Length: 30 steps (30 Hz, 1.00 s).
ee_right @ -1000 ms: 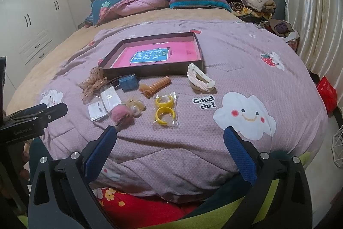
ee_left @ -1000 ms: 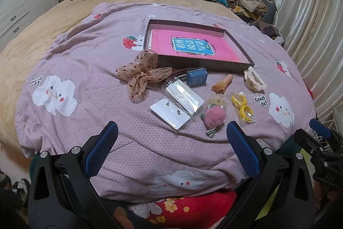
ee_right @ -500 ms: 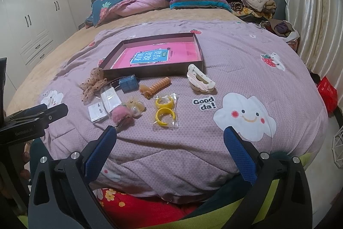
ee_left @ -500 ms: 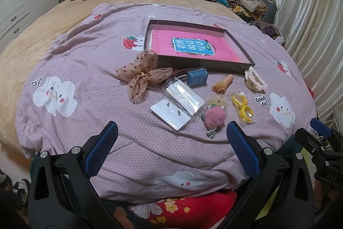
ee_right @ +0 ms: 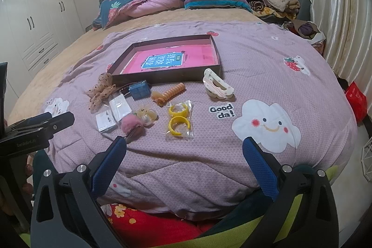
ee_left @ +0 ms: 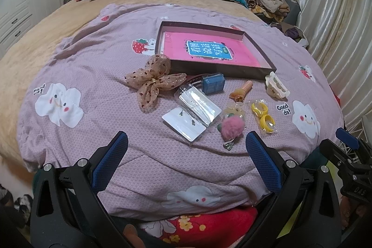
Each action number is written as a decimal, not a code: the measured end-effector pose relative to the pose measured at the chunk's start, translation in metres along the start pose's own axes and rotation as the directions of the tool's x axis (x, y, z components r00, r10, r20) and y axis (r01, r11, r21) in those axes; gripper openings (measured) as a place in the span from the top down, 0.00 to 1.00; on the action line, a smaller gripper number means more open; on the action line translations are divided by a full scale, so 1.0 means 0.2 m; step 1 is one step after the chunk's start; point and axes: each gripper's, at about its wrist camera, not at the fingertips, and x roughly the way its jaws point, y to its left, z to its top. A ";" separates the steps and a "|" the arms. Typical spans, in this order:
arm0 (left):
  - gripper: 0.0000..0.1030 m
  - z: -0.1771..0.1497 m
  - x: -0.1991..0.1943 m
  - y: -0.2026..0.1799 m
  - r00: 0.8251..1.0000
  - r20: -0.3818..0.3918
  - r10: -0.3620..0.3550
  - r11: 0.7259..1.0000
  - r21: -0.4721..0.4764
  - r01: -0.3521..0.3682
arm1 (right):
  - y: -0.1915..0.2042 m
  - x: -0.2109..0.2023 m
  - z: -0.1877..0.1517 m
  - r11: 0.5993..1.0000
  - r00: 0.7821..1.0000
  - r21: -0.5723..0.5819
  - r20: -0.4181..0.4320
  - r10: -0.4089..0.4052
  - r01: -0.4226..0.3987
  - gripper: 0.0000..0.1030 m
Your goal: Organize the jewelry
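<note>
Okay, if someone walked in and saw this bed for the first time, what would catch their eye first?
Probably the dark tray with its bright pink sheet inside, mid-bed on the lilac quilt. Just in front lies a scatter of accessories: a tan bow at left, yellow rings in a clear bag, and a cream claw clip at right.

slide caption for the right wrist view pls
Open right gripper above a purple quilt strewn with hair accessories before a shallow dark tray.

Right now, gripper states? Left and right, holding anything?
Left gripper: open, holding nothing, above the near edge of the quilt.
Right gripper: open, holding nothing, short of the bagged yellow rings.
</note>
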 end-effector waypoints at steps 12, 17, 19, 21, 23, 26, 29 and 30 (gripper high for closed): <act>0.08 0.00 0.07 0.00 1.000 -0.014 0.002 1.000 -0.002 -0.002 | 0.00 0.01 0.00 1.000 1.000 0.001 0.003 -0.001 0.001 0.04; 0.08 0.01 0.10 -0.01 1.000 -0.019 -0.001 1.000 0.004 0.001 | -0.01 0.02 0.01 1.000 1.000 0.008 0.006 -0.005 0.005 0.04; 0.08 0.02 0.12 -0.02 1.000 -0.024 -0.005 1.000 0.004 0.006 | -0.05 0.03 0.01 1.000 1.000 0.016 0.003 -0.004 0.004 0.04; 0.08 0.03 0.13 -0.02 0.999 -0.032 -0.010 1.000 0.005 0.010 | -0.07 0.04 0.02 1.000 1.000 0.022 0.005 -0.007 0.007 0.04; 0.08 0.04 0.15 -0.03 0.999 -0.035 -0.012 1.000 0.006 0.012 | -0.08 0.05 0.03 1.000 1.000 0.028 0.007 -0.008 0.008 0.04; 0.08 0.06 0.19 -0.02 0.999 -0.043 -0.009 1.000 -0.005 0.009 | -0.10 0.07 0.04 0.999 1.000 0.030 0.010 -0.011 0.011 0.04; 0.08 0.09 0.23 0.02 0.998 -0.064 -0.013 0.999 -0.035 0.010 | -0.12 0.09 0.06 0.999 1.000 0.034 0.007 -0.016 0.016 0.04; 0.08 0.10 0.25 0.03 0.997 -0.071 -0.011 0.999 -0.045 0.008 | -0.13 0.10 0.07 0.999 1.000 0.035 0.008 -0.018 0.018 0.04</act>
